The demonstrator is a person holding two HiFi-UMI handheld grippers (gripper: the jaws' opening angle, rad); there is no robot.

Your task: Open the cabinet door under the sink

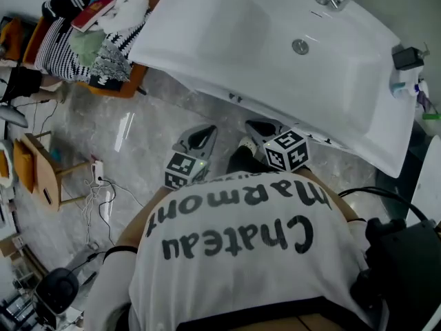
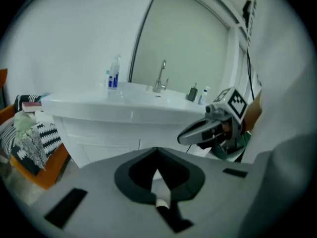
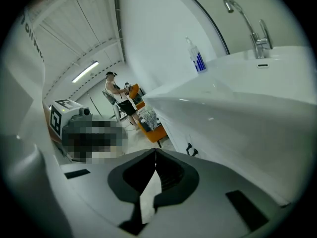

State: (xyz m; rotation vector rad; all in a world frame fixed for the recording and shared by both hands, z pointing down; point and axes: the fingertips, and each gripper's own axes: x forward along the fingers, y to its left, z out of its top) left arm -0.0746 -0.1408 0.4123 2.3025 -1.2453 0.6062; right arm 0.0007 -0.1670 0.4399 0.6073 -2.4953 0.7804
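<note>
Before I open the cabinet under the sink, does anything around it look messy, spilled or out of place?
Nothing is spilled or damaged. There is only a pile of fabrics heaped untidily on the orange chair beside the sink, and loose cables lying on the floor.

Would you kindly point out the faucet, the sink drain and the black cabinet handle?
faucet (image 3: 260,44), right gripper view, on its upright body.
sink drain (image 1: 300,46), head view, on the metal plug.
black cabinet handle (image 3: 191,150), right gripper view, on its dark loop.
</note>
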